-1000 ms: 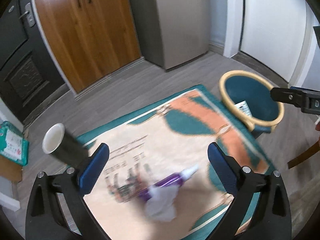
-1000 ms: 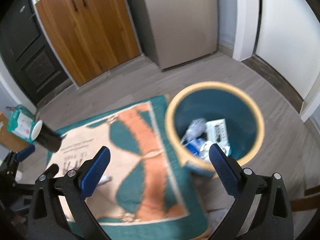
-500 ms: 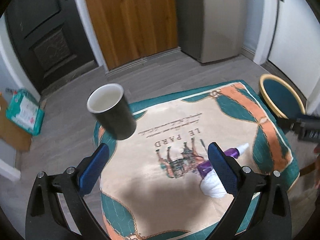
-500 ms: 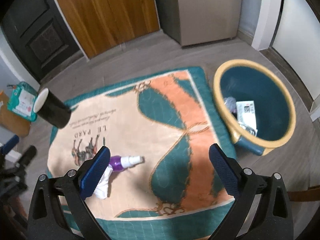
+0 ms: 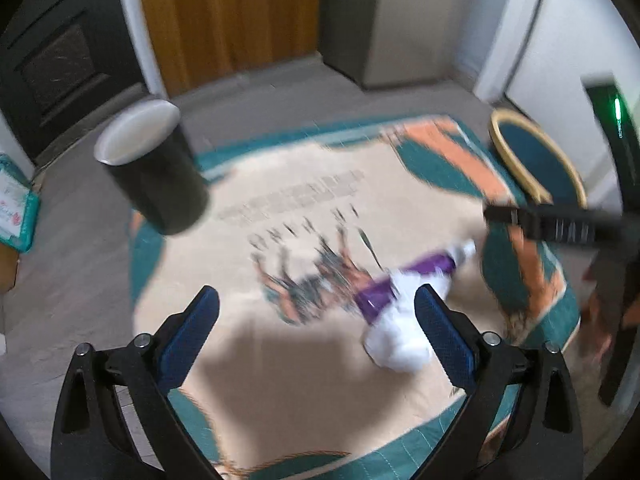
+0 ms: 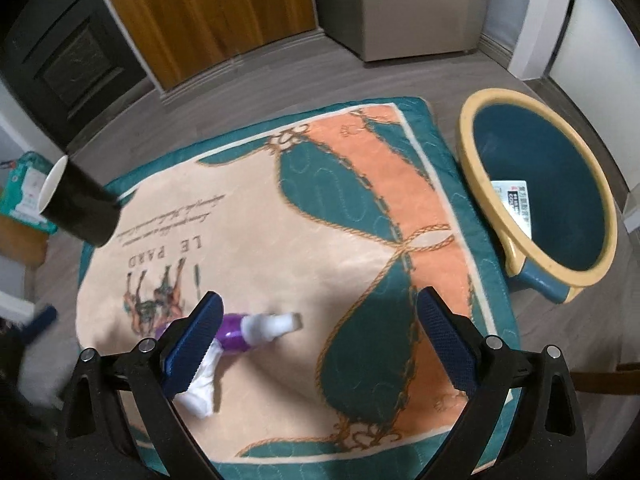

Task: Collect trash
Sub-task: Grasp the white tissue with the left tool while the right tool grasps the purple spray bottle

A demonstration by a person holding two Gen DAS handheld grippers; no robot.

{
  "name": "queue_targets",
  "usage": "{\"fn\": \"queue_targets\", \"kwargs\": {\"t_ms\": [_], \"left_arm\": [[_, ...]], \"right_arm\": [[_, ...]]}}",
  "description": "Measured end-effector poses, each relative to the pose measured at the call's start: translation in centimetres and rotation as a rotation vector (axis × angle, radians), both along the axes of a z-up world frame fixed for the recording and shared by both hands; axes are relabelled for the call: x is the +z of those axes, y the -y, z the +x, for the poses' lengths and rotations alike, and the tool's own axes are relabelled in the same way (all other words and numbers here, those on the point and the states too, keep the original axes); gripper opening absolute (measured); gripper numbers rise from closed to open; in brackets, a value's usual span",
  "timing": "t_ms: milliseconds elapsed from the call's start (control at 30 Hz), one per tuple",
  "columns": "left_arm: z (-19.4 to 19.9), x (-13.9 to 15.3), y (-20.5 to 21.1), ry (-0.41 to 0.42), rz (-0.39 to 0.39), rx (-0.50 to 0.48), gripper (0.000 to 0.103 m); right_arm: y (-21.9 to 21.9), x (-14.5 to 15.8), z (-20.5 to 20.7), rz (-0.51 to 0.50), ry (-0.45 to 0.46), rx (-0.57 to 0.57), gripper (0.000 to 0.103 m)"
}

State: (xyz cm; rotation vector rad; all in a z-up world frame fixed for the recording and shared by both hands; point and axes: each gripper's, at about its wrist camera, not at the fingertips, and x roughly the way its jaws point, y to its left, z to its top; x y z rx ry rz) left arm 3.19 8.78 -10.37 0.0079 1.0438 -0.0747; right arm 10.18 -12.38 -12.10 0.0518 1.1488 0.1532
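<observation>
A purple spray bottle (image 6: 240, 330) with a white cap lies on the patterned rug (image 6: 320, 220), with a crumpled white tissue (image 6: 198, 390) against it; both show blurred in the left wrist view, bottle (image 5: 424, 270), tissue (image 5: 400, 344). A black paper cup (image 6: 78, 206) with a white inside stands at the rug's far left corner, also in the left wrist view (image 5: 154, 168). My left gripper (image 5: 316, 336) is open and empty above the rug. My right gripper (image 6: 318, 340) is open and empty, its left finger over the bottle. The blue bin (image 6: 560, 184) with a yellow rim holds a white packet (image 6: 516, 204).
A wooden cabinet (image 6: 208, 12), a grey fridge (image 6: 416, 4) and a dark door (image 6: 68, 52) line the far wall. A teal wipes pack (image 6: 24, 184) lies on the floor left of the rug. The right gripper's arm (image 5: 560, 226) crosses the left wrist view.
Both grippers moved down and closer to the rug; the bottle and tissue are nearer. The bin has shifted to the right edge in the right wrist view. The left view is blurred with motion.
</observation>
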Motion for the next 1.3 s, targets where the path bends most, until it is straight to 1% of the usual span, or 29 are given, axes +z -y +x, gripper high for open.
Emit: {"fn": "queue_targets", "kwargs": {"t_ms": [133,200,233,267,300,333,367,400,433,500,567,667,733,800,867,900,933,967,1033,1133,1167,1233,1300], "left_arm": [[0.3,-2.1,2.2,-0.061,-0.010,-0.051,0.084],[0.4,-3.1,3.5,-0.094,-0.013,-0.093,0.075],[0.5,-3.5,4.2,-0.111,-0.008,-0.113,0.074],[0.5,-4.1,4.8,-0.133,0.002,-0.136,0.070],[0.5,-4.6,5.3,-0.154,0.008,-0.154,0.061],[0.5,-5.2,5.6,-0.181,0.011,-0.168,0.055],[0.6,-5.6,5.7,-0.202,0.010,-0.175,0.040],[0.6,-5.9,5.8,-0.220,0.010,-0.180,0.022],[0.6,-6.1,5.8,-0.235,0.014,-0.185,0.017],[0.5,-5.6,5.5,-0.220,0.018,-0.182,0.013],[0.4,-4.5,4.8,-0.191,-0.010,-0.163,0.013],[0.2,-2.2,3.5,-0.142,-0.002,-0.118,0.012],[0.2,0.2,2.4,-0.095,0.002,-0.101,0.012],[0.5,2.7,1.1,-0.044,0.029,-0.087,0.012],[0.9,4.6,-0.2,-0.013,0.056,-0.070,0.012],[1.1,5.0,-0.6,-0.005,0.064,-0.063,0.012],[1.3,5.4,-1.1,0.003,0.064,-0.050,0.012],[1.5,5.6,-1.6,0.013,0.041,-0.029,0.012],[2.1,5.4,-2.5,0.024,-0.017,0.005,0.012],[2.5,4.9,-2.7,0.019,-0.026,0.015,0.012],[2.7,4.6,-2.9,0.012,-0.035,0.019,0.012],[3.1,4.2,-2.8,0.005,-0.047,0.027,0.012],[3.3,4.1,-2.9,0.005,-0.045,0.024,0.012]], "right_arm": [[0.2,-0.5,0.3,0.009,-0.018,-0.006,0.097],[0.3,-0.5,0.5,0.010,-0.017,0.001,0.097],[0.4,-0.5,0.6,0.012,-0.016,0.001,0.097],[0.5,-0.5,0.7,0.017,-0.017,-0.002,0.097],[0.6,-0.5,0.8,0.027,-0.021,-0.006,0.097],[0.7,-0.6,0.9,0.034,-0.025,-0.010,0.097],[0.9,-0.7,0.9,0.044,-0.033,-0.014,0.097],[0.9,-0.8,1.0,0.054,-0.040,-0.015,0.097],[0.8,-0.9,1.0,0.058,-0.044,-0.014,0.096],[0.6,-1.0,0.8,0.066,-0.050,-0.007,0.096],[0.2,-1.2,0.7,0.078,-0.061,0.005,0.096],[-0.5,-1.5,0.3,0.089,-0.073,0.020,0.095],[-1.0,-1.8,0.1,0.110,-0.090,0.026,0.092],[-1.7,-2.3,-0.2,0.132,-0.114,0.039,0.086],[-2.6,-2.7,-0.3,0.142,-0.130,0.057,0.081],[-3.1,-3.0,-0.4,0.151,-0.139,0.067,0.079],[-3.6,-3.3,-0.4,0.162,-0.150,0.071,0.079],[-3.9,-3.6,-0.4,0.172,-0.163,0.070,0.076],[-4.5,-4.5,-0.3,0.186,-0.193,0.059,0.075],[-5.0,-5.2,0.3,0.184,-0.205,0.043,0.072],[-5.3,-5.4,0.6,0.185,-0.205,0.039,0.070],[-5.6,-5.8,1.2,0.182,-0.204,0.035,0.065],[-6.0,-6.1,1.6,0.155,-0.192,0.036,0.052]]}}
